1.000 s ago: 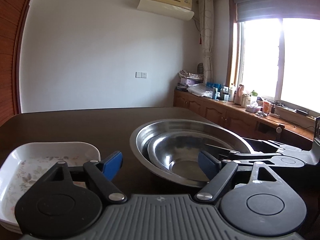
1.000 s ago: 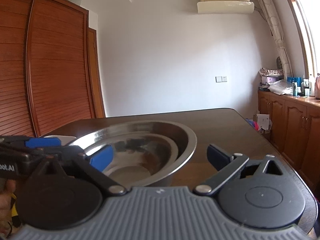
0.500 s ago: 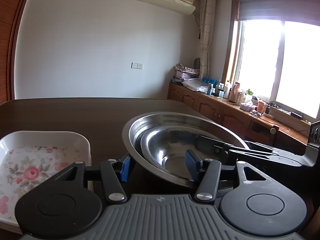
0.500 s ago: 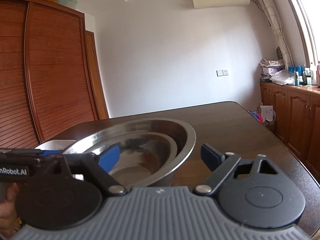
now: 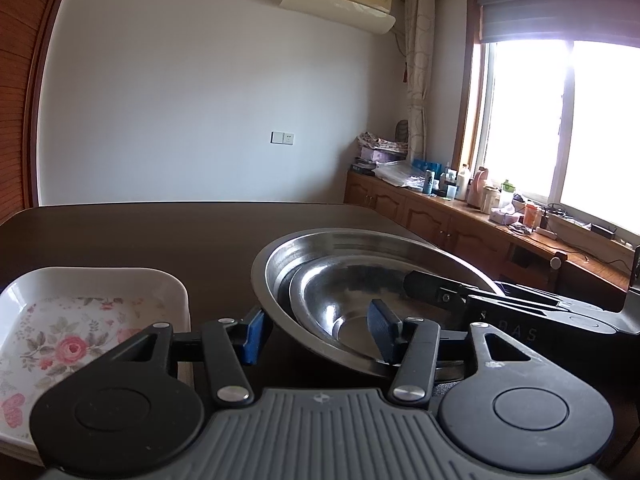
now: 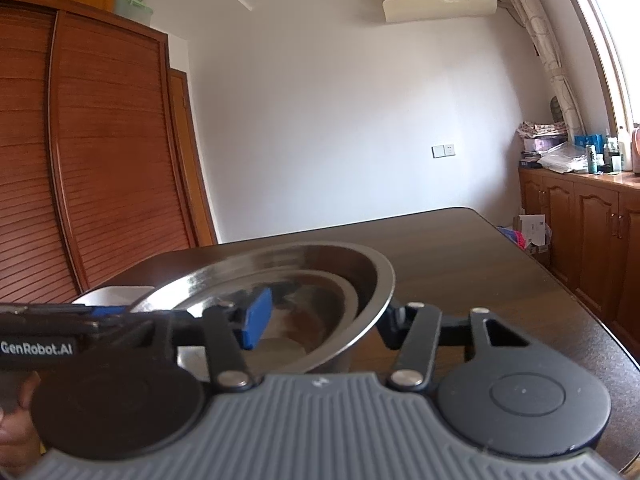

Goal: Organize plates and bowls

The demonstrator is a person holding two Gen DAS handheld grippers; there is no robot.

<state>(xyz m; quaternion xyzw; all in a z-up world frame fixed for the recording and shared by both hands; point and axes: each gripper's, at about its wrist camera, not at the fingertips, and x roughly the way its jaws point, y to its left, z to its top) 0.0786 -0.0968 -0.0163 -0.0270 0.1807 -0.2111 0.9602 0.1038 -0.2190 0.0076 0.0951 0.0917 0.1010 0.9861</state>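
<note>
A large steel bowl (image 5: 360, 240) stands on the dark table with a smaller steel bowl (image 5: 340, 280) nested inside. My left gripper (image 5: 318, 334) straddles their near left wall. Its jaws are closing, with one blue pad pressing the big bowl's outside and the other against the small bowl's inside. In the right wrist view my right gripper (image 6: 322, 324) straddles the big bowl's (image 6: 360, 268) right wall. Its jaws are closing too, and the inner pad stands apart from the small bowl (image 6: 320, 292). A white dish with flowers (image 5: 80, 320) lies left of the bowls.
The dark table (image 5: 160, 232) stretches beyond the bowls to its far edge. Wooden cupboards (image 5: 460, 216) with bottles run under the window on the right. A slatted wardrobe (image 6: 80, 160) stands at the left. A hand (image 6: 12, 420) shows at the lower left edge.
Both grippers' jaws have narrowed from wide open around the bowls' walls, the left mostly in the first half second. Neither hand has shifted, and the bowls stay put.
</note>
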